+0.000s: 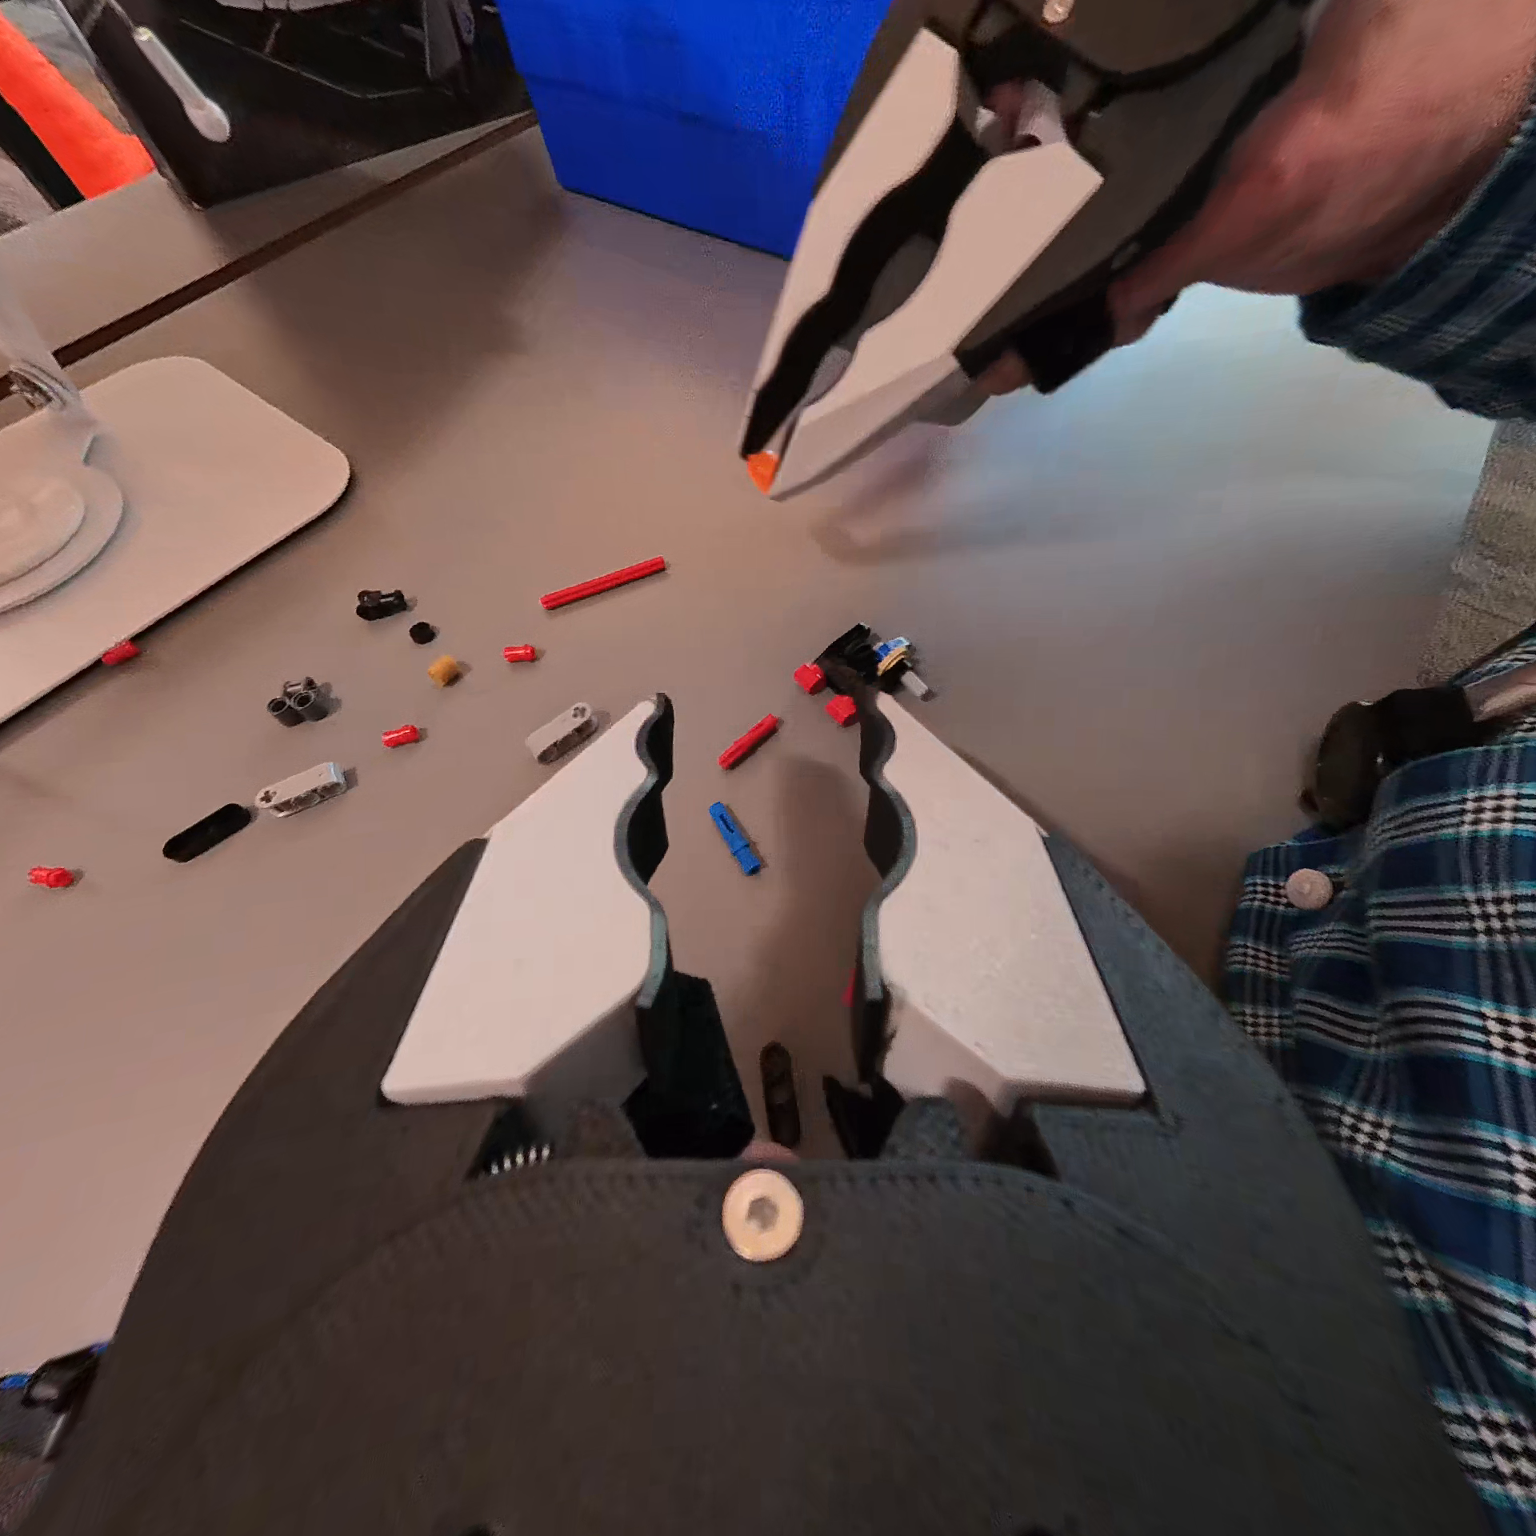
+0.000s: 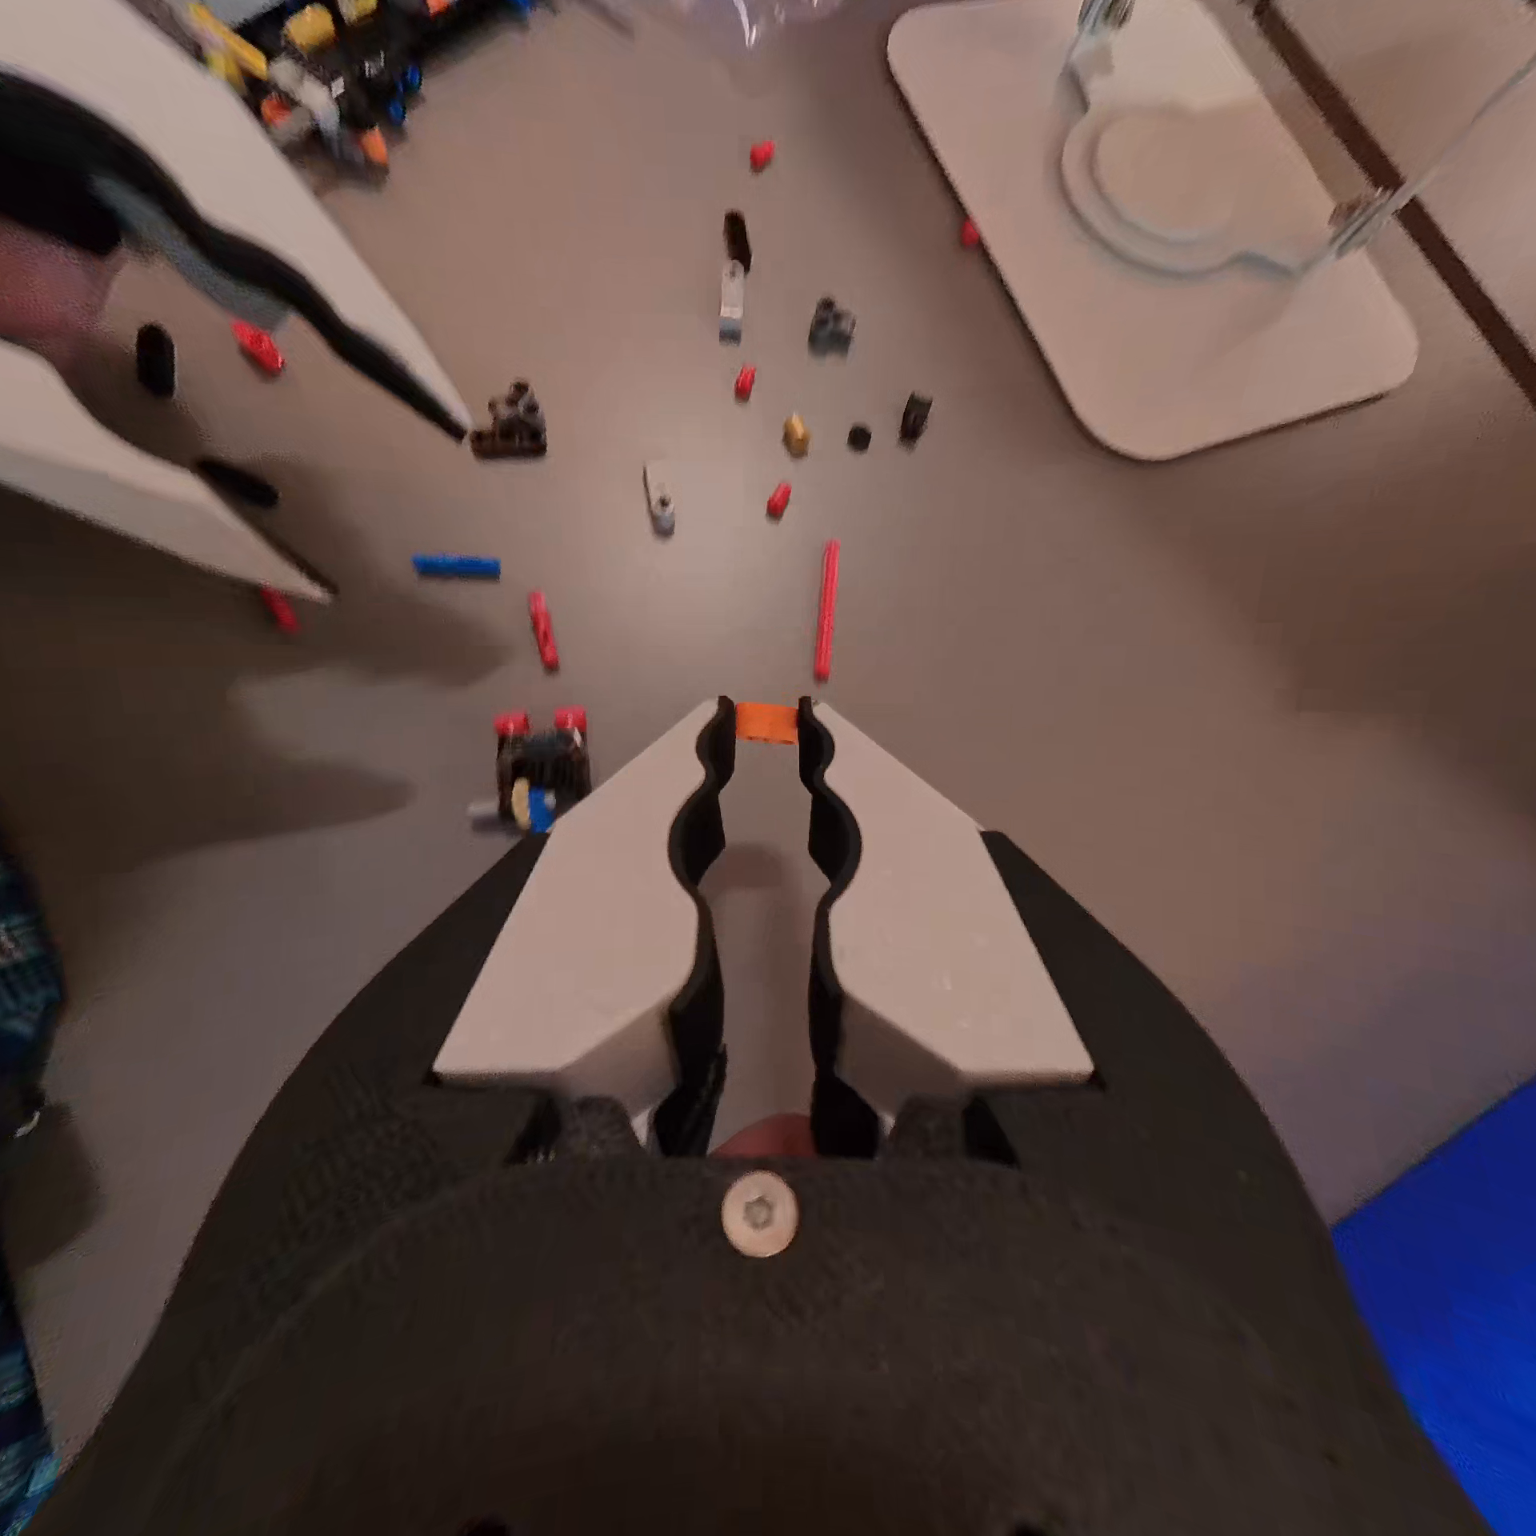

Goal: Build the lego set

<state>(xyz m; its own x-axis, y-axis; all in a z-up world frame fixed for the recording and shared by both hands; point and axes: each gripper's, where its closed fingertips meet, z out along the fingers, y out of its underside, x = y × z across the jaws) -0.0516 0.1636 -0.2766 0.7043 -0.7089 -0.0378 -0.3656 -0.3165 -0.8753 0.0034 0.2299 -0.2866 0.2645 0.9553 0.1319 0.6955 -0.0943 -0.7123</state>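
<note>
In the lower middle of the left wrist view the left gripper is seen with its fingers released, a wide gap between them and nothing held. Between these fingers, on the grey surface, a small blue pin is lying, and just above it a short red axle. Near the tip of the right-hand finger, a small black assembly with red, blue and tan parts is placed on the surface. To the left of the fingers two light grey beams, a black oval piece, a dark grey connector, a tan bush and several small red pins are scattered, well apart from each other. Further up, a long red axle is lying in the middle of the frame. Above it, in the upper right, the right gripper is held in a hand, above the surface, and a small orange piece is grasped at its tips. In the right wrist view the same orange piece is seen clamped between the tips of the right gripper, with the long red axle just beyond it and the assembly at the left of the fingers. A white stand base is found at the left edge, and a blue box at the top of the frame.
</note>
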